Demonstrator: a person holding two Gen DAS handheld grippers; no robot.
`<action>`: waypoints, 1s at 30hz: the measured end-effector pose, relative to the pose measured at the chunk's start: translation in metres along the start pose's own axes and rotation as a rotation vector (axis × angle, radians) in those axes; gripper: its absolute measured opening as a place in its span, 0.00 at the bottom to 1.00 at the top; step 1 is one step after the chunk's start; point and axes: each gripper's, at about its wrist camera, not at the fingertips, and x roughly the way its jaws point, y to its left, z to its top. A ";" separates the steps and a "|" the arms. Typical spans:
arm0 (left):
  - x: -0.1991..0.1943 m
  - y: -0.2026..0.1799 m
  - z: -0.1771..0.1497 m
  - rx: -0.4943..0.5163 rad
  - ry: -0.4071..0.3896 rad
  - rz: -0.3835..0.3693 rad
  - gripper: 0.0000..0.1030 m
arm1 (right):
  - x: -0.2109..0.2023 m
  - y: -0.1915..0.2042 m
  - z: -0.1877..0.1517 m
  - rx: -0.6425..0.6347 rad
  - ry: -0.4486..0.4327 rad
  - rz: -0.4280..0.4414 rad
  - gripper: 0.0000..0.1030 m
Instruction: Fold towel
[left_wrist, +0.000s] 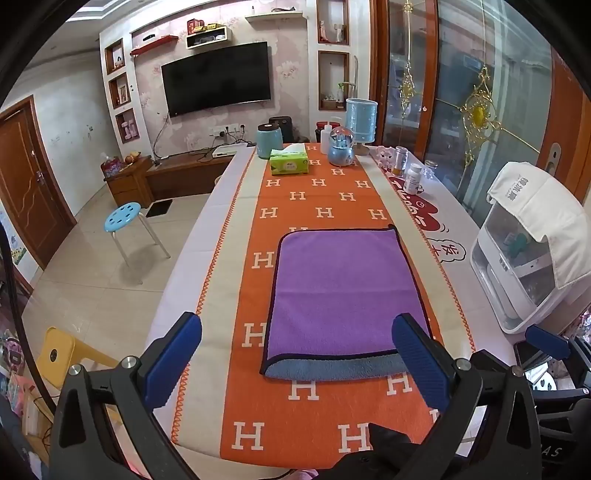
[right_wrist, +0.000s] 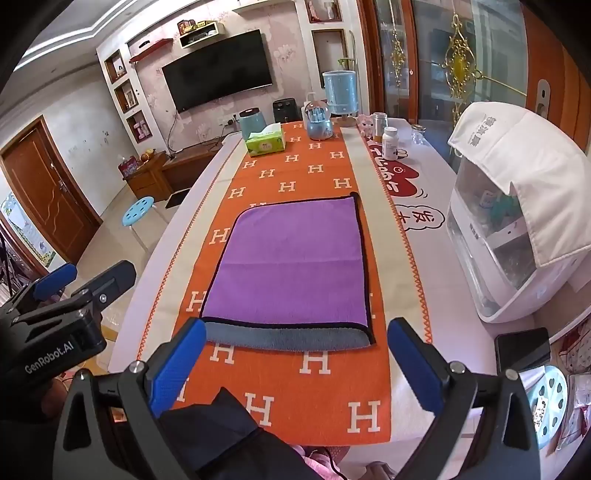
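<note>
The near right corner of the towel (left_wrist: 347, 291) lies behind the blue pad of the left tool (left_wrist: 297, 360), and in the right wrist view its near left corner (right_wrist: 291, 266) sits behind a pad of the right tool (right_wrist: 295, 363). The desk (left_wrist: 207, 236) loses its near edge behind a dark sleeve (right_wrist: 218, 428). The white cloth (right_wrist: 517, 155) covers the top of the cabinet (right_wrist: 491, 258), whose contents blur behind frosted plastic. Labels on the pill bottle (left_wrist: 412, 178) are too small to read. The right tool shows only partly at the left wrist view's right edge.
</note>
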 end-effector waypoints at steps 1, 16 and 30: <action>0.000 0.000 0.000 -0.004 0.000 -0.003 1.00 | 0.000 0.000 0.000 0.003 0.001 0.003 0.96; -0.001 0.003 0.004 -0.005 -0.002 0.000 1.00 | 0.003 0.002 -0.001 0.000 0.007 -0.003 0.96; -0.009 0.000 0.000 -0.007 -0.006 0.013 1.00 | 0.000 -0.004 -0.003 0.006 0.010 -0.008 0.96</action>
